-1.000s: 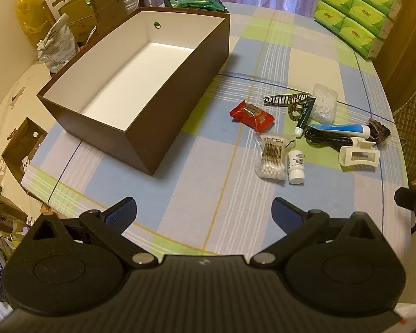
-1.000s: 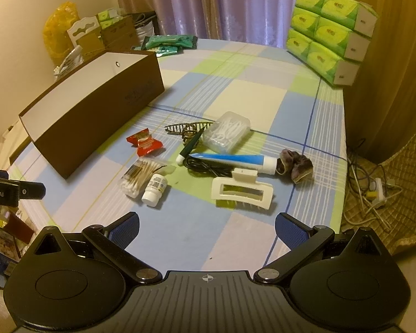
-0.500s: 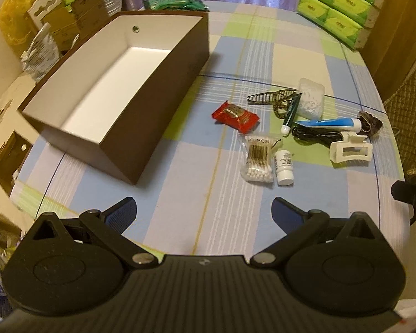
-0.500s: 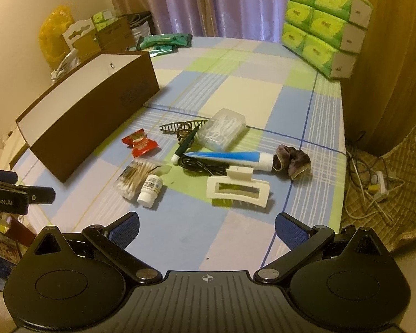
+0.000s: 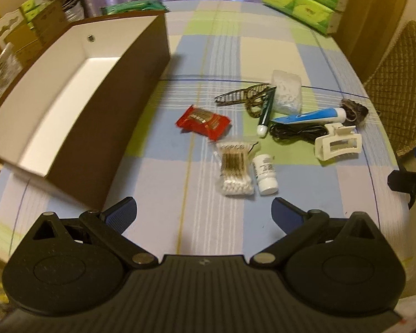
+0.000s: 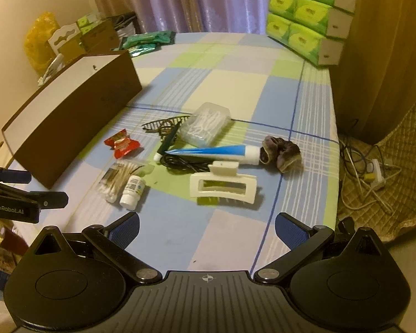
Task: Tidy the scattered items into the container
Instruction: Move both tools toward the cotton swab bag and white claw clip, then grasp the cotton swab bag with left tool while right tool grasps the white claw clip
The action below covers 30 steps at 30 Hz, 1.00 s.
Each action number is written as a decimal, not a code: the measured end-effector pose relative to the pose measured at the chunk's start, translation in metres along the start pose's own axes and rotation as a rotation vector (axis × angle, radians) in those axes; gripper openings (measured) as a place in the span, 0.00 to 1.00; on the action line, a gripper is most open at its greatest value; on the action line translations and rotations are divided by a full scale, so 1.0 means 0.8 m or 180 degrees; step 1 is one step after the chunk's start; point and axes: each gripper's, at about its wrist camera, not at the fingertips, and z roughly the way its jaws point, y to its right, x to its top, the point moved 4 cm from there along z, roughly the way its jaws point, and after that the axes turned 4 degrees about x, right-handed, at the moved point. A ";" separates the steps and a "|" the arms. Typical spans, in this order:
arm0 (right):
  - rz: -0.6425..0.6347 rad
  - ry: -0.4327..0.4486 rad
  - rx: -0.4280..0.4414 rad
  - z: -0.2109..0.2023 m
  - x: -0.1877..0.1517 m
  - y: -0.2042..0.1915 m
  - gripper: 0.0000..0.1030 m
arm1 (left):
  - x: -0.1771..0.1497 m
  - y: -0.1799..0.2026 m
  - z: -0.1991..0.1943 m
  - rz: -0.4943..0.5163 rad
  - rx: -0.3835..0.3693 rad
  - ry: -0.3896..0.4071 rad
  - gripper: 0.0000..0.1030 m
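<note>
Brown box (image 5: 102, 127) with white inside, open-topped, empty, left on the table, scattered toiletries (image 5: 263, 138) clustered to its right, well apart

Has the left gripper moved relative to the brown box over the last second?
Yes. The left gripper has advanced toward the scattered items; the brown box now sits further left in its view.

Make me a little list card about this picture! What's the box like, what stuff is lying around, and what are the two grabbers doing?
box: brown box, white inside, nothing in it
table: checked cloth
loose stuff: red packet, cotton swabs, white bottle, blue tube, white hair claw, black cable
left gripper: open, holding nothing
right gripper: open, holding nothing
done so far: nothing packed
</note>
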 end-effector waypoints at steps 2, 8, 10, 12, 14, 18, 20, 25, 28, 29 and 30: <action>0.0027 0.0006 -0.0058 0.005 -0.001 0.004 0.98 | 0.003 0.003 0.007 0.0048 -0.0058 0.0017 0.95; 0.0097 0.0040 -0.0155 0.019 0.001 0.014 0.98 | 0.012 0.014 0.034 0.0221 -0.0163 0.0055 0.85; 0.0141 0.0045 -0.0181 0.024 0.001 0.017 0.98 | 0.015 0.015 0.044 0.0241 -0.0181 0.0061 0.81; 0.0153 0.0042 -0.0213 0.027 0.000 0.020 0.98 | 0.019 0.017 0.055 0.0255 -0.0197 0.0048 0.79; 0.0181 0.0029 -0.0235 0.031 0.000 0.023 0.98 | 0.022 0.019 0.062 0.0286 -0.0218 0.0040 0.78; 0.0252 0.0026 -0.0269 0.034 0.000 0.030 0.98 | 0.028 0.023 0.079 0.0385 -0.0286 -0.0006 0.71; 0.0296 0.0031 -0.0285 0.035 0.000 0.033 0.98 | 0.030 0.026 0.087 0.0425 -0.0326 -0.0043 0.66; 0.0379 0.0030 -0.0329 0.037 0.001 0.040 0.98 | 0.036 0.034 0.108 0.0551 -0.0414 -0.0112 0.52; 0.0414 0.0033 -0.0346 0.037 0.001 0.043 0.98 | 0.038 0.036 0.117 0.0616 -0.0453 -0.0140 0.50; 0.0423 0.0035 -0.0348 0.037 0.001 0.044 0.98 | 0.039 0.036 0.120 0.0634 -0.0468 -0.0148 0.49; 0.0437 0.0036 -0.0350 0.037 0.000 0.044 0.98 | 0.039 0.037 0.123 0.0653 -0.0487 -0.0167 0.47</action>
